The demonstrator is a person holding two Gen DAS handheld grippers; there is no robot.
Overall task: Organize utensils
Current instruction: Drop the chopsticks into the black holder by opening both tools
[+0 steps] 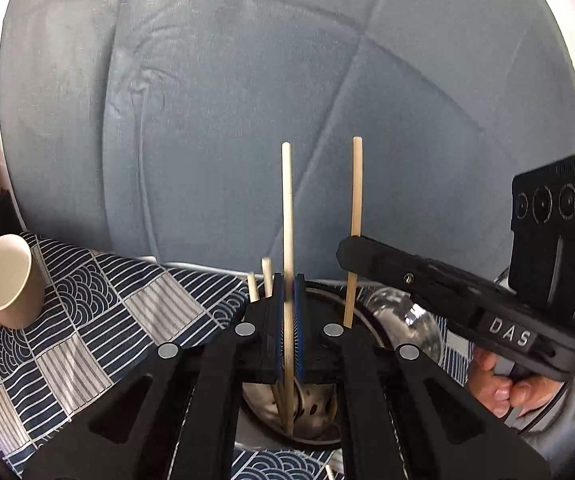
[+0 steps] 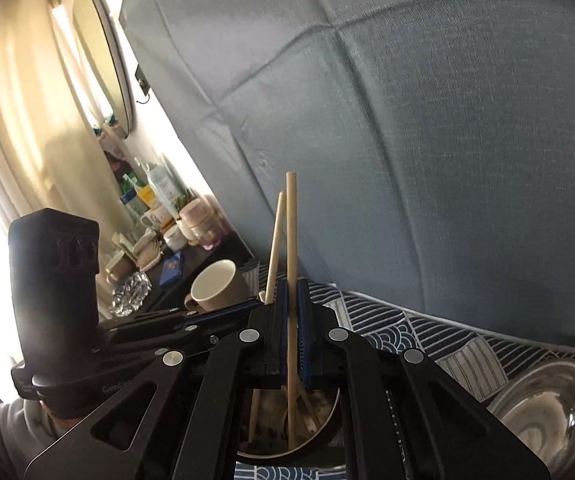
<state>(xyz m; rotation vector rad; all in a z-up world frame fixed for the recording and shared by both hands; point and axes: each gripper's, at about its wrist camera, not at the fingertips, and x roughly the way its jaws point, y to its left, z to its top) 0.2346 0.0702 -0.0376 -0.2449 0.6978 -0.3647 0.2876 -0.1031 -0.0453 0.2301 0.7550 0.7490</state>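
Each of your two black grippers is clenched on one pale wooden chopstick, held nearly upright. Your left gripper (image 1: pixel 287 320) pinches its chopstick (image 1: pixel 286 208) directly above the perforated steel utensil holder (image 1: pixel 311 404) on the blue patterned cloth (image 1: pixel 99 320). Your right gripper (image 2: pixel 292 332) holds the second chopstick (image 2: pixel 291 232) just beside it, lower tip already inside the holder's rim. Both sticks point down into the holder, so lowering looks like the next move.

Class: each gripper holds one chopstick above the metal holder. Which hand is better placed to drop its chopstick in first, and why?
Probably left. The left gripper holds its chopstick with the tip already inside the holder. The right gripper's chopstick looks nearly as ready.
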